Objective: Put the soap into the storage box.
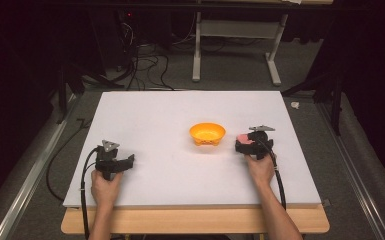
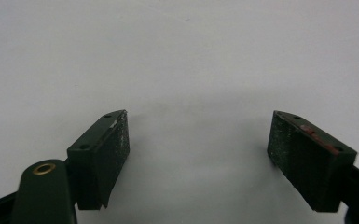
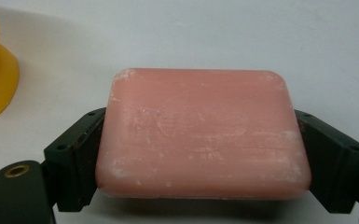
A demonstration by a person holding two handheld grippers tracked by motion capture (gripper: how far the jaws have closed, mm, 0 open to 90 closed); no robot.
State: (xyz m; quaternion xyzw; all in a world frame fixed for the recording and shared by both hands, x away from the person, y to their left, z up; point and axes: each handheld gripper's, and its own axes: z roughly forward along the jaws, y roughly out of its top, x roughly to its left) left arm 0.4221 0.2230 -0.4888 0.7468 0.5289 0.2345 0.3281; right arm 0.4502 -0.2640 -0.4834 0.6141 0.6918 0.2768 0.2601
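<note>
Pink soap bar (image 3: 203, 133) pinched in the right gripper (image 1: 252, 141)
Likely bound for the orange bowl (image 1: 207, 133), just beside and empty; left gripper (image 2: 198, 154) spread, idle.

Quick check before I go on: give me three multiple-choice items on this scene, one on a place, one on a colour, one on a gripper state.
1. Where is the bowl? A left of the right gripper; B beside the left gripper; C off the board.
2. What colour is the soap bar? A green; B pink; C white.
3. How is the left gripper? A shut on soap; B shut empty; C open.

Answers: 1 A, the high view shows it just left of that gripper. 2 B, the right gripper view shows pink. 3 C, its jaws stand apart over bare board.
</note>
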